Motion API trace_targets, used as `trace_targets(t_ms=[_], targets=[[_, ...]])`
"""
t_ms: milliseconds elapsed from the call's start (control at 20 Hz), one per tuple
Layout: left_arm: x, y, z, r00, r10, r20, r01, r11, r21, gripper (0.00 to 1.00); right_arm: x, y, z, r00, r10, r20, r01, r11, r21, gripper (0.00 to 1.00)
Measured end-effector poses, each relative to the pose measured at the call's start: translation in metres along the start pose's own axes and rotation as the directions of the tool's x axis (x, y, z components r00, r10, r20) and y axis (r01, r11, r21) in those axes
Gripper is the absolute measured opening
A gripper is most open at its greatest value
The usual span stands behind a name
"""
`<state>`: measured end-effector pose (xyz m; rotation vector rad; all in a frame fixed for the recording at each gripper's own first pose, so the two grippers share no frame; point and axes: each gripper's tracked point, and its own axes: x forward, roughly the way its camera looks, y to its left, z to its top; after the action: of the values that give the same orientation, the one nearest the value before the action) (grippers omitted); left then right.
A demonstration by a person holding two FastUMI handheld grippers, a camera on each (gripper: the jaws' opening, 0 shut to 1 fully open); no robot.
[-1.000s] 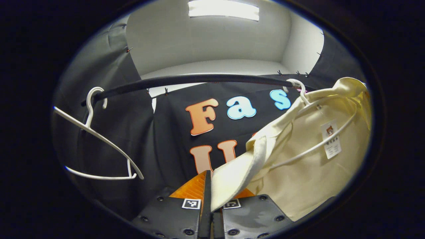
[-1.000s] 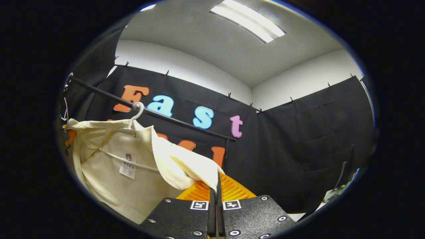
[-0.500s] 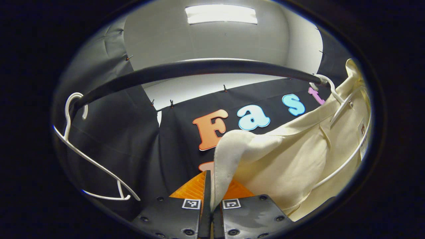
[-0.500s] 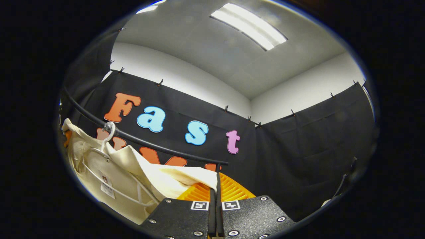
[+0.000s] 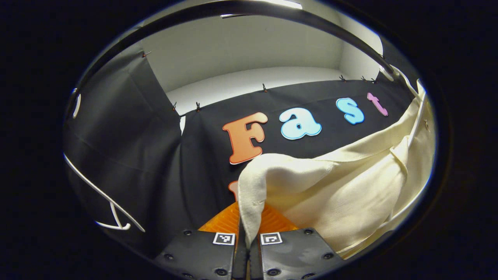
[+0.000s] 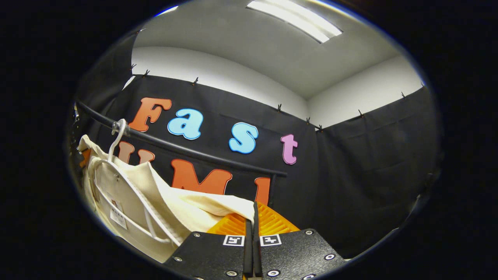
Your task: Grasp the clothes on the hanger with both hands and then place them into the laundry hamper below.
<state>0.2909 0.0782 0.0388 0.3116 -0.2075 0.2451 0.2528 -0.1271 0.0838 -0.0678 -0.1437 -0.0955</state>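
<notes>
A cream shirt (image 5: 350,186) stretches from the right edge of the left gripper view down to my left gripper (image 5: 247,233), which is shut on a fold of its cloth. In the right gripper view the same cream shirt (image 6: 128,194) hangs at the lower left on a white hanger (image 6: 116,136) hooked over the black rail (image 6: 186,149). One corner of the cloth runs to my right gripper (image 6: 252,225), shut on that corner. The shirt is pulled partly off the hanger, whose lower bar (image 6: 151,217) lies bare against the cloth.
An empty white hanger (image 5: 101,198) hangs at the left of the left gripper view. The black rail (image 5: 272,9) arcs close overhead there. Black cloth walls stand behind and to the right, with a white ceiling and a light strip (image 6: 299,19) above.
Both grippers kept their hold on the shirt. The left gripper rose toward the rail, which now arcs across the top of its view. The shirt's shoulders have slid further off the hanger.
</notes>
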Motion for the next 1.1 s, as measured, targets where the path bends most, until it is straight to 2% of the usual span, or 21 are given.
trace_targets(t_ms=[150, 350, 500, 600, 900, 1100], targets=[[-0.006, -0.007, -0.042, 0.998, -0.023, -0.063, 0.024, 1.000, 0.015, 0.09, -0.018, 0.012, -0.033, 0.999, 0.012, -0.031, -0.012, 1.000, 0.005, 0.00], [-0.018, -0.005, -0.066, 0.995, -0.035, -0.096, 0.040, 0.998, 0.048, 0.09, -0.031, 0.021, -0.056, 0.997, 0.016, -0.071, -0.014, 1.000, 0.026, 0.00], [-0.022, -0.005, -0.097, 0.983, -0.046, -0.175, 0.057, 0.997, 0.054, 0.10, -0.038, 0.033, -0.076, 0.993, 0.034, -0.114, -0.031, 0.999, 0.030, 0.00], [-0.030, 0.001, -0.099, 0.984, -0.029, -0.177, 0.037, 0.998, 0.043, 0.10, -0.045, 0.039, -0.079, 0.992, 0.039, -0.117, -0.035, 0.999, 0.034, 0.00], [-0.069, 0.017, -0.117, 0.975, -0.037, -0.217, 0.048, 0.998, 0.046, 0.10, -0.072, 0.047, -0.090, 0.991, 0.036, -0.129, -0.029, 0.998, 0.051, 0.00], [-0.104, 0.024, -0.149, 0.952, -0.052, -0.301, 0.067, 0.997, 0.039, 0.10, -0.096, 0.062, -0.113, 0.982, 0.060, -0.181, -0.051, 0.997, 0.054, 0.00]])
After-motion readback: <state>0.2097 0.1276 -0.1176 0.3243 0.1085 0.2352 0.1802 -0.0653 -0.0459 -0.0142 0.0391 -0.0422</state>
